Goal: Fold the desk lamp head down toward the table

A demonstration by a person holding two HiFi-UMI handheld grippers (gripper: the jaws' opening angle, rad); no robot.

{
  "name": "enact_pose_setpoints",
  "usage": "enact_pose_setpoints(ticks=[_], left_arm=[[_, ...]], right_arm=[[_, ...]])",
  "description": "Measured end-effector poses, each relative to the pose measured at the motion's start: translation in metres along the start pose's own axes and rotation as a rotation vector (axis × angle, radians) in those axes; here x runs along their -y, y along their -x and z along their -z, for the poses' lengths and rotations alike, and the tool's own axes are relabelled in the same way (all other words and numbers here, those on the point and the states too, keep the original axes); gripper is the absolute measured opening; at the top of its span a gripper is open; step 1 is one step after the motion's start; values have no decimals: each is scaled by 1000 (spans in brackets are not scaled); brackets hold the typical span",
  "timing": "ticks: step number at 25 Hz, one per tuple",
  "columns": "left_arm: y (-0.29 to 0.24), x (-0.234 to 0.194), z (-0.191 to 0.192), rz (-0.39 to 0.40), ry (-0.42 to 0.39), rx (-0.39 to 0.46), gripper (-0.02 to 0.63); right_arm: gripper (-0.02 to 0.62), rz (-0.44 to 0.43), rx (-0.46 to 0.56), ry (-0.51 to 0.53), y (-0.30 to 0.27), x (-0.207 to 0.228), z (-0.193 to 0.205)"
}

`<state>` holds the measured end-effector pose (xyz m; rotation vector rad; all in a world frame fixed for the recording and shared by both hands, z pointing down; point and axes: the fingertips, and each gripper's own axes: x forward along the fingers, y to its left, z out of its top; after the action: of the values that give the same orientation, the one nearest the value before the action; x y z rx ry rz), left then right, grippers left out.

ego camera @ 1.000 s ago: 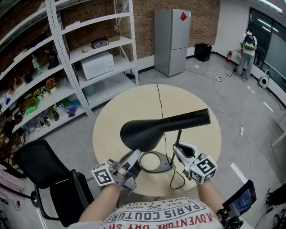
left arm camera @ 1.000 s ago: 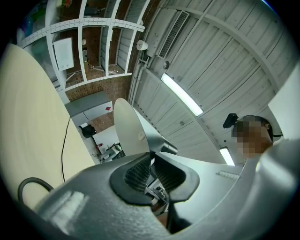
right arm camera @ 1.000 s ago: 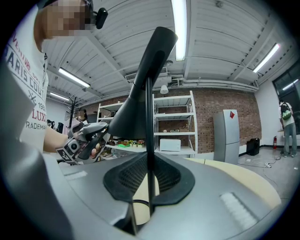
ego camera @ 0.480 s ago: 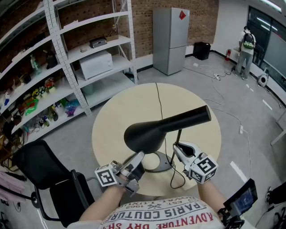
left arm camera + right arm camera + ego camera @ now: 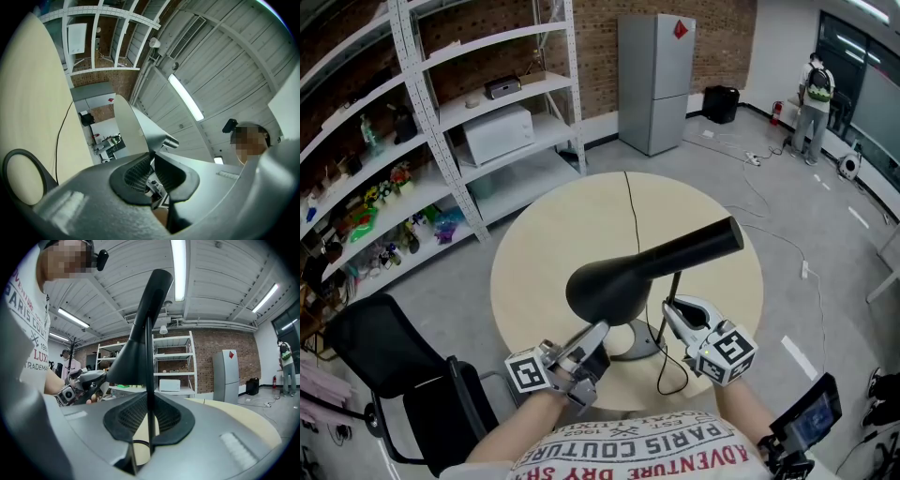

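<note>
Desk lamp head [image 5: 614, 281]: stood raised over the near side of the table [image 5: 544, 234], tilted but not yet folded down, so most of the fold remained. Left gripper [image 5: 592, 337] pinched the head's rim; right gripper [image 5: 671, 311] was clamped on the thin stem [image 5: 150, 427] above the table. Under the head, only the ring base [image 5: 630, 349] and cord [image 5: 630, 206] lay on the table; shelving [image 5: 487, 112] stood well beyond the table.
</note>
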<state>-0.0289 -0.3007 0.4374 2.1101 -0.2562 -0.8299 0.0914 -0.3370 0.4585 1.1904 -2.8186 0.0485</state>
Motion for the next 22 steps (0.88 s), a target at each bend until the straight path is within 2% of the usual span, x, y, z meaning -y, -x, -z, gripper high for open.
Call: enact_pose_setpoints(ticks=[5,22], left_arm=[[-3,1,5,20,64,16,34],[-10,1,21,60,166,41,34]], right_arm=[[44,-1,-2,-2,-1,0,-1],[44,2,17,-7,1,-2,-4]])
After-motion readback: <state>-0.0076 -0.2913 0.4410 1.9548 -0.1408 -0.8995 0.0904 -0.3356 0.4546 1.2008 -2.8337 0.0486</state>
